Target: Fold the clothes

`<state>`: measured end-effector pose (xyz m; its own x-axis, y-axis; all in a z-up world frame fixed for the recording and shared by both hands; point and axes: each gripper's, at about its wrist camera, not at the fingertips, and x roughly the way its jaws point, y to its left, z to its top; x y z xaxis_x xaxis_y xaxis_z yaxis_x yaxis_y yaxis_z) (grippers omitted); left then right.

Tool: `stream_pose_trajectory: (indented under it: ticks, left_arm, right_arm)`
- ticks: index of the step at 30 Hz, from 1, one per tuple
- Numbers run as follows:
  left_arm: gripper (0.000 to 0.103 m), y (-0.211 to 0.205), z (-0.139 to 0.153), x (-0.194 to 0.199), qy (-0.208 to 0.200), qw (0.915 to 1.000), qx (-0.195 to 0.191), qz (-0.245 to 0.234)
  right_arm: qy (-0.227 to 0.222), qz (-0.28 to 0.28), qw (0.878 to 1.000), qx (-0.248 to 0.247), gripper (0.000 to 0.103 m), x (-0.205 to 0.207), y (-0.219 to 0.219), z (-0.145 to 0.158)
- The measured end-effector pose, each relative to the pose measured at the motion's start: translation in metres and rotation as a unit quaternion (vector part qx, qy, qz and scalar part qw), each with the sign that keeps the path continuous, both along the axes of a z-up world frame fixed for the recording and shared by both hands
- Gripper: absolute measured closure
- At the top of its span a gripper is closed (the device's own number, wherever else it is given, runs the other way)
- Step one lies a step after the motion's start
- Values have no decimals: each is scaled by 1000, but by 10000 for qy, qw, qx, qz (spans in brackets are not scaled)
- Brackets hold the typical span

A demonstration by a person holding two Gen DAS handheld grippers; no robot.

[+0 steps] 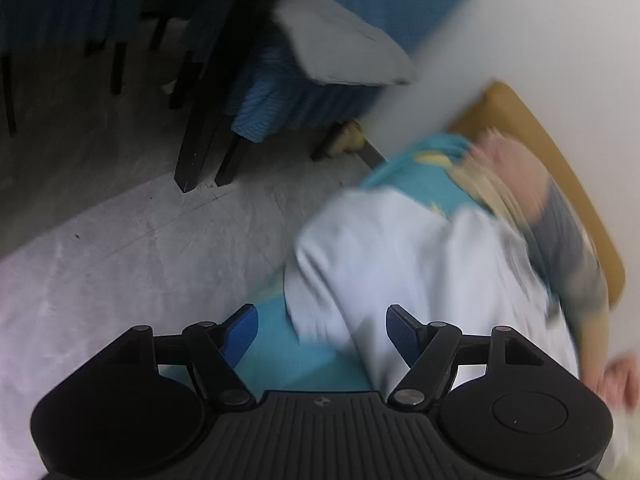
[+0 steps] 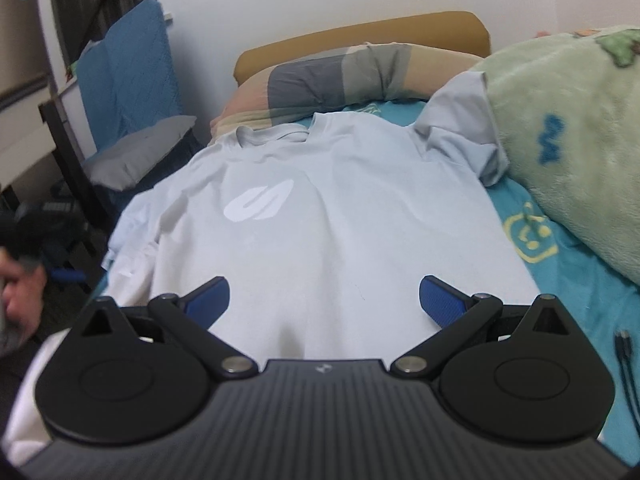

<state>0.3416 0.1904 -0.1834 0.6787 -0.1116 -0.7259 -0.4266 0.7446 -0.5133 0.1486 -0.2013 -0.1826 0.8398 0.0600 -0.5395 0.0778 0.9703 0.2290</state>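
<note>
Right gripper (image 2: 324,300) and left gripper (image 1: 322,330), jaws spread empty, hover over pale T-shirt (image 2: 320,216).

No word or number can be read in either view; the T-shirt (image 2: 320,208) carries only a white logo mark (image 2: 258,203) without letters; the green blanket (image 2: 568,128) shows a blue sign resembling "w" (image 2: 550,138); the bed sheet (image 2: 580,280) has a yellow face drawing (image 2: 530,236).

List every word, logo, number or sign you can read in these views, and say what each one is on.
No readable words or numbers.
T-shirt: white chest logo, a shape, no letters.
Green blanket: blue mark like "w", uncertain.
Teal sheet: yellow face drawing, no text.
Right gripper, left gripper: tiny emblems, unreadable.
</note>
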Motion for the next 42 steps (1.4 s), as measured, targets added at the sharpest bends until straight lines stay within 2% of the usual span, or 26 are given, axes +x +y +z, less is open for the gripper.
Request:
stream_pose_trajectory:
  ticks: [2,4,6,8,9,10,12,13,16,18,20,22,24,25,27,32,35,37,40,42]
  left_arm:
    - [33,14,-21,24,12,9991,-424,14]
    - [35,19,-33,38,-150,9985,-529,72]
    - [37,21,-43,53,-196,9982,-556,-122]
    - [47,20,-43,68,-263,9982,-312,-433]
    - [60,20,-41,77,-293,9974,-174,-638]
    - [79,20,-39,86,-314,9959,-32,-846]
    - [97,17,-28,107,-186,9906,478,-1270]
    - [98,14,-23,118,-112,9861,746,-1480]
    - [99,8,6,144,-63,9739,1720,-1480]
    - [99,8,30,153,-204,9631,2489,-1003]
    - [97,9,38,160,-263,9530,2943,-672]
    - [94,16,28,167,-46,9614,2648,-749]
    - [86,22,28,137,38,9681,2323,-935]
    - [72,26,28,119,71,9709,2162,-1031]
    - [54,32,29,85,136,9752,1838,-1222]
    - [54,47,32,-2,297,9799,1017,-1692]
    - [51,56,33,-54,393,9783,520,-1967]
    - [51,64,35,-107,460,9732,131,-2250]
    - [51,67,32,-173,416,9613,-193,-2715]
    - [52,68,24,-206,460,9511,-203,-3046]
  right_arm:
    - [9,34,10000,43,0,9,2,-8]
    - [9,70,9999,82,0,18,4,-14]
    - [-8,105,9999,26,0,22,8,-19]
    - [17,143,9999,-17,0,25,13,-23]
    - [30,163,9999,-32,0,26,14,-24]
    - [44,184,9998,-48,0,28,16,-26]
    - [67,210,9997,-71,0,30,19,-27]
    - [76,197,9998,-65,0,31,19,-28]
    - [76,132,9999,-52,0,30,18,-29]
    - [75,133,9998,-125,0,30,21,-31]
    - [124,165,9995,-230,0,33,24,-32]
    - [141,239,9990,-347,0,33,29,-32]
    - [137,299,9986,-414,0,33,32,-32]
    - [135,310,9985,-421,0,33,32,-32]
    - [120,315,9987,-376,0,32,31,-32]
    - [132,325,9988,-335,0,32,30,-32]
    - [84,329,9991,-259,0,27,28,-31]
    - [29,328,9993,-193,0,21,27,-30]
    - [-20,391,9992,-49,0,8,26,-27]
    - [31,427,9991,30,0,-1,24,-25]
